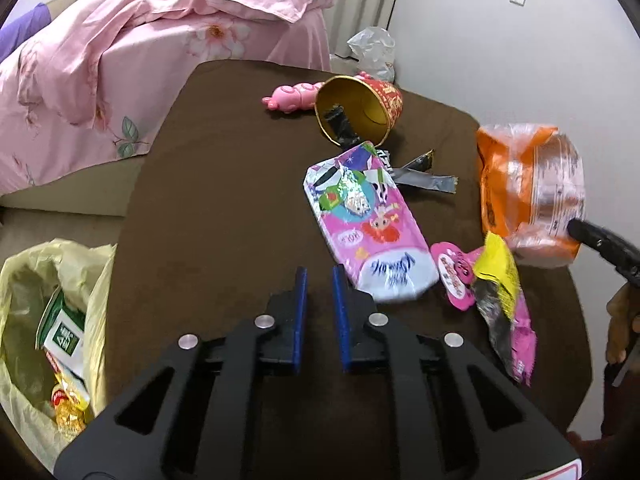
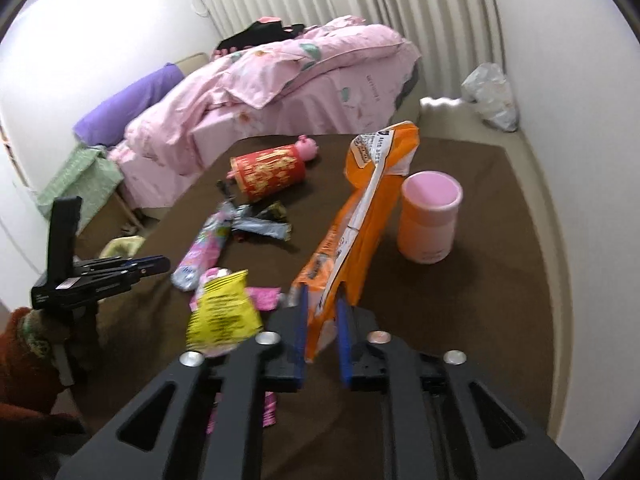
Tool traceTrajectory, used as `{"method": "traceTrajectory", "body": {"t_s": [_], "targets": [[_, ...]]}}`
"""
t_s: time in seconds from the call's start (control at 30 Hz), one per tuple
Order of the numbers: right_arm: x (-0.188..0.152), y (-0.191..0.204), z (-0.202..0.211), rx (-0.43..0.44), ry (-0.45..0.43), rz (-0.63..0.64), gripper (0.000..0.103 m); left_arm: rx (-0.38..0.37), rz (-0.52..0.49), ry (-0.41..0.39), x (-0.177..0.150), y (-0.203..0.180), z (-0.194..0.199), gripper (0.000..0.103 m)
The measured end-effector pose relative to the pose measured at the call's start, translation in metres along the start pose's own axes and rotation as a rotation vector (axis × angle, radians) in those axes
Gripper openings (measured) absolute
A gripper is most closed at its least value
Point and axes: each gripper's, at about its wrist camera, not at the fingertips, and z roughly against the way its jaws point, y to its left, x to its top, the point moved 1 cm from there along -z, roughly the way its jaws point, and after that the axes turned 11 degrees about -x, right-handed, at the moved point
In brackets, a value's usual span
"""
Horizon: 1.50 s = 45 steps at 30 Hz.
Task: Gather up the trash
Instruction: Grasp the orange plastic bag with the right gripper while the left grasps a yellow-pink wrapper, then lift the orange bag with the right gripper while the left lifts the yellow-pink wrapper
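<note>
Trash litters the brown worktop point(image 1: 224, 184). Right gripper point(image 2: 322, 316) has its fingers clamped on an orange bag's point(image 2: 352, 224) lower edge, lifting it beside the pink cup point(image 2: 430, 220); it looks light, crinkly and slippery. Left gripper point(image 1: 318, 300) fingers stand slightly apart, empty.

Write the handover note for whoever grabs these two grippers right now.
Right gripper: shut on the orange bag, lifted above the brown table.
Left gripper: open, empty, over the table's near edge.
Done: yellow trash bag, left of the table, already holds cartons and wrappers.
Left on the table: pink pouch, yellow wrapper, pink wrapper, silver wrappers, tipped red cup.
Pink pig toy and pink tumbler look like keepers.
</note>
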Motion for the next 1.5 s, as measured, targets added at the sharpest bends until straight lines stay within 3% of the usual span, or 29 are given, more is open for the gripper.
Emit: {"method": "traceTrajectory", "body": {"t_s": [0.1,0.17,0.27,0.33,0.37,0.47,0.5,0.53,0.57,0.6,0.7,0.83,1.0,1.1,1.2,1.23,1.3,1.37,1.5], "targets": [[-0.005,0.001,0.006,0.049,0.021,0.000,0.006,-0.049,0.020,-0.019,0.000,-0.006,0.010,0.018],[-0.008,0.000,0.014,0.082,0.021,-0.020,0.006,-0.135,0.019,-0.033,-0.001,-0.021,0.016,0.030],[-0.016,-0.013,0.031,0.176,0.035,-0.101,0.006,-0.249,0.000,-0.012,-0.004,-0.046,0.013,0.039],[-0.022,-0.024,0.040,0.208,0.046,-0.136,0.006,-0.259,-0.006,0.006,-0.011,-0.062,0.008,0.041],[-0.026,-0.030,0.043,0.208,0.057,-0.146,0.006,-0.253,-0.005,0.019,-0.015,-0.069,0.004,0.041],[-0.035,-0.045,0.043,0.024,0.067,-0.131,0.009,-0.225,-0.005,0.052,-0.025,-0.086,-0.008,0.041],[-0.039,-0.050,0.043,-0.039,0.059,-0.123,0.014,-0.207,-0.015,0.054,-0.027,-0.091,-0.010,0.041],[-0.043,-0.054,0.045,-0.055,0.043,-0.120,0.035,-0.191,-0.029,0.052,-0.027,-0.095,-0.010,0.041],[-0.045,-0.056,0.046,-0.050,0.026,-0.120,0.063,-0.181,-0.038,0.051,-0.029,-0.098,-0.009,0.041],[-0.048,-0.058,0.047,-0.040,0.009,-0.122,0.070,-0.172,-0.047,0.050,-0.028,-0.101,-0.007,0.041],[-0.050,-0.054,0.043,-0.023,0.024,-0.081,0.070,-0.150,-0.064,0.044,-0.029,-0.104,-0.001,0.041],[-0.044,-0.038,0.026,-0.072,0.005,-0.016,0.070,-0.146,-0.050,0.053,-0.033,-0.101,0.002,0.041],[-0.037,-0.013,-0.004,-0.044,0.042,0.086,0.070,-0.138,-0.019,0.076,-0.044,-0.093,0.000,0.041],[-0.046,0.009,-0.014,-0.176,0.037,0.237,0.070,-0.140,0.010,0.073,-0.048,-0.085,0.002,0.041],[-0.053,0.005,-0.029,-0.245,0.082,0.245,0.070,-0.155,0.034,0.074,-0.051,-0.081,0.000,0.041],[-0.057,-0.001,-0.032,-0.221,0.102,0.216,0.068,-0.166,0.038,0.077,-0.053,-0.082,-0.001,0.041],[-0.058,-0.012,-0.028,-0.169,0.099,0.158,0.048,-0.185,0.039,0.086,-0.055,-0.085,-0.004,0.041],[-0.058,-0.019,-0.022,-0.177,0.081,0.128,0.037,-0.202,0.036,0.096,-0.057,-0.090,-0.008,0.041],[-0.057,-0.024,-0.004,-0.185,0.025,0.105,0.031,-0.200,0.035,0.105,-0.055,-0.101,-0.019,0.041]]}}
